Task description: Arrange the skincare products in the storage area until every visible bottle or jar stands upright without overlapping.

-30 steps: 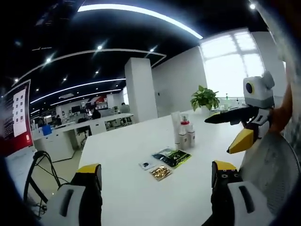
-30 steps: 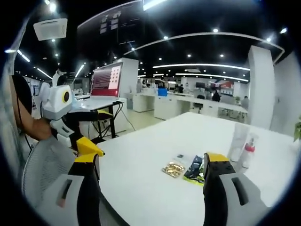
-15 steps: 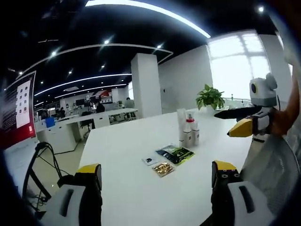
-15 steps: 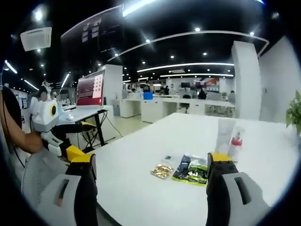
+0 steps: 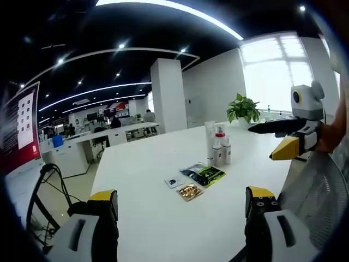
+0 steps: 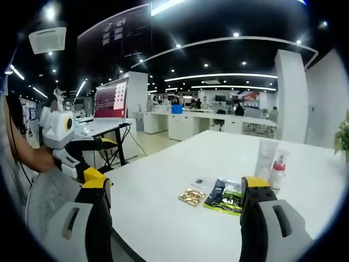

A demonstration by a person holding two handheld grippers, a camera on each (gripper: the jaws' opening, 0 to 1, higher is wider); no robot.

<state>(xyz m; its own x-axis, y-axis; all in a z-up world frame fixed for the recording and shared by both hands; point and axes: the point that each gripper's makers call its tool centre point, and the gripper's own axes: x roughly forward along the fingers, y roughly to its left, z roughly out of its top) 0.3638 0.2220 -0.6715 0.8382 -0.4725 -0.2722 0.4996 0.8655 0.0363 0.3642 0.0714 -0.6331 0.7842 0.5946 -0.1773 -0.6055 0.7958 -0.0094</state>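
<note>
Left gripper view: the left claw (image 5: 180, 204) hangs released, jaws wide apart, above the white tabletop (image 5: 142, 164). At frame centre lie a small white sachet (image 5: 173, 182), a gold packet (image 5: 189, 191) and a green-black pouch (image 5: 203, 174). Just beyond, right of centre, the skincare bottles (image 5: 218, 148) stand upright, clustered. At the right edge the right claw (image 5: 286, 148) shows its yellow tip; in the right gripper view its jaws stand wide apart, holding nothing.

A white table (image 5: 147, 164) is being occupied by upright bottles (image 5: 218, 150), a green packet (image 5: 203, 174), a gold sachet (image 5: 189, 191) and a small white sachet (image 5: 174, 182).
</note>
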